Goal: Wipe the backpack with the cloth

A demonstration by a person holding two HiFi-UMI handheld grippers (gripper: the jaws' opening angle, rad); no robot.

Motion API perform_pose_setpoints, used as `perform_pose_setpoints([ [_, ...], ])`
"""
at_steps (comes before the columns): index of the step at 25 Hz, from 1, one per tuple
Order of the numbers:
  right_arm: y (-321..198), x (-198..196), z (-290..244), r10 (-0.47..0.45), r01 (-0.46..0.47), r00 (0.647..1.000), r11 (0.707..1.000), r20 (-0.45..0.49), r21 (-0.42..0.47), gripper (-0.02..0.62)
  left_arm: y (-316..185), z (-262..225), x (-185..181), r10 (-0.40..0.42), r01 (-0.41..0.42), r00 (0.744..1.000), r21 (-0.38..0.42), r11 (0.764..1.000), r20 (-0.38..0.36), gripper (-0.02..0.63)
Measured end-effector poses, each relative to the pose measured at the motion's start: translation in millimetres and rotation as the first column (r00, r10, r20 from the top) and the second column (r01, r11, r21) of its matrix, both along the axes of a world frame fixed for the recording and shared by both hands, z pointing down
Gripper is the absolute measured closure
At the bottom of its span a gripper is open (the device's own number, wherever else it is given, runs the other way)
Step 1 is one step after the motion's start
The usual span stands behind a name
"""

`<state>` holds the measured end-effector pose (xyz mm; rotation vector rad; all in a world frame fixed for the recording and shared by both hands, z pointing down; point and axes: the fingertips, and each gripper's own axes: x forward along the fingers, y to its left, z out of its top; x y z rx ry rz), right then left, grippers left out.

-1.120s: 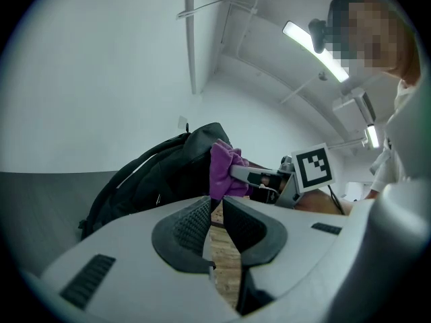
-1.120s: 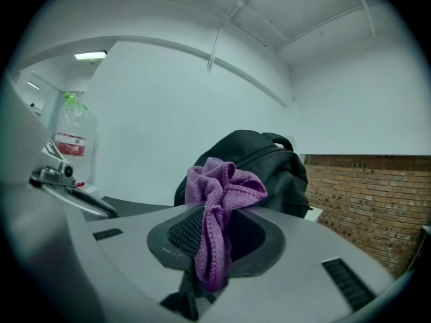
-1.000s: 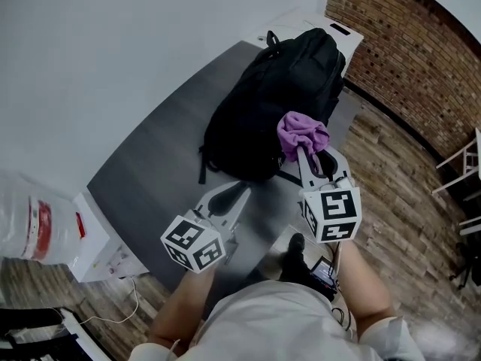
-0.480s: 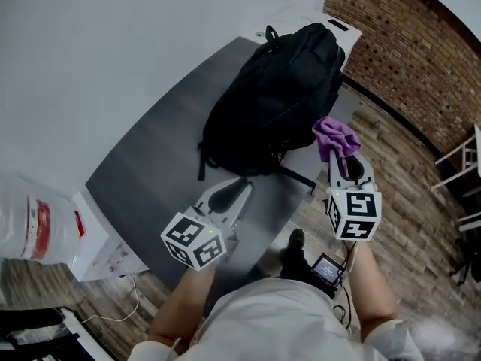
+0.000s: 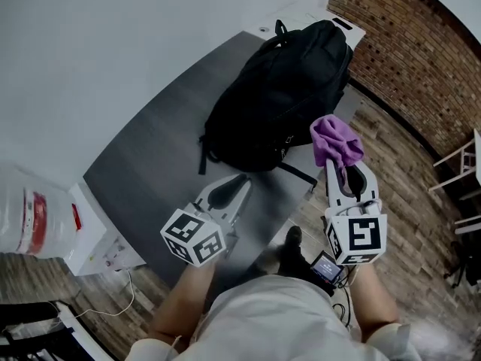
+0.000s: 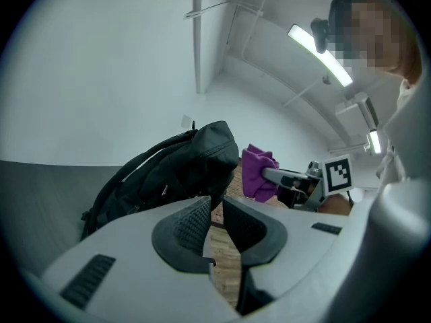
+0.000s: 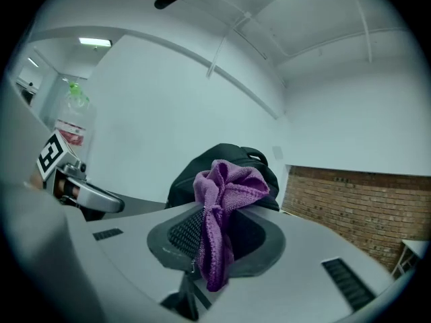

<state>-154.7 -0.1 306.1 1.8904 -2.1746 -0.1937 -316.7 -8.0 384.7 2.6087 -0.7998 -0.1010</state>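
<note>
Backpack (image 5: 278,96), black and bulky, lies on the grey table (image 5: 150,164) ahead of both grippers, its top handle at the end away from them. The left gripper (image 5: 233,189) hovers over the table just short of the backpack's near end, its jaws almost together with only a thin slit between them and nothing in it. The right gripper (image 5: 342,168) is off the table's edge, over the wooden floor (image 5: 406,201), with the backpack ahead and to its left. Its jaws are clamped on the purple cloth (image 5: 334,140), which bunches out past the tips, close beside the backpack; whether it touches is hard to tell.
</note>
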Motion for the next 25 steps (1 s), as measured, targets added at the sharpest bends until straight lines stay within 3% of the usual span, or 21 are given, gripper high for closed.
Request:
perform_pose_setpoints([
  [6,-19,-85,4,-0.204,0.204,0.978,0.979,-0.053,-0.002,0.518,2,2,-13,-0.024,0.024,1.0,-0.004,1.0,-0.002,0.549],
  [12,-64,-150,38,-0.285,0.28,0.957,0.956,-0.057,-0.084,0.518,4,6,-32,-0.064,0.064,0.998,-0.016,0.998,0.001,0.549],
  [18,-89,-151,70,-0.259,0.242,0.961,0.957,-0.094,-0.162,0.517,7,13,-45,-0.093,0.093,0.996,-0.033,0.995,0.009,0.549],
  [25,-90,-119,83,-0.184,0.174,0.982,0.965,-0.034,-0.196,0.517,6,16,-36,-0.07,0.071,0.997,-0.041,0.997,0.006,0.549],
])
